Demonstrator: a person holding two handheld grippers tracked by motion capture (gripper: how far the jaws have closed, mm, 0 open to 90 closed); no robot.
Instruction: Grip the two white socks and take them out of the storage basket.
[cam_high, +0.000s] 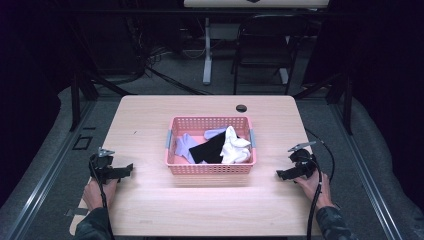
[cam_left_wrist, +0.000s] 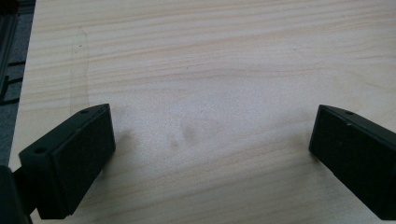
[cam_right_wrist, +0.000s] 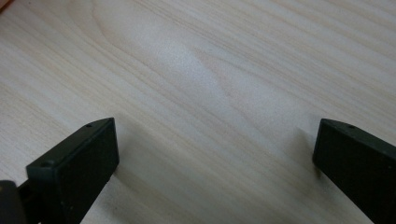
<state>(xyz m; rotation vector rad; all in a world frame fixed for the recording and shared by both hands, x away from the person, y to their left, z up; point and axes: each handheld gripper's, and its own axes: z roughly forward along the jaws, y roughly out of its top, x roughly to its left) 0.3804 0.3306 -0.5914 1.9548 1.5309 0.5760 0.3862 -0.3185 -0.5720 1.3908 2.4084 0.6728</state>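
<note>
Currently: pink basket (cam_high: 210, 169) of socks (cam_high: 234, 145), table centre; left gripper (cam_high: 126, 170) and right gripper (cam_high: 281, 174) flank it equally, jaws wide, empty.

A pink basket (cam_high: 210, 169) of socks (cam_high: 235, 145) sits mid-counter (cam_high: 150, 210), flanked well apart by the left gripper (cam_high: 127, 169) and right gripper (cam_high: 281, 174), each resting near a counter edge.
</note>
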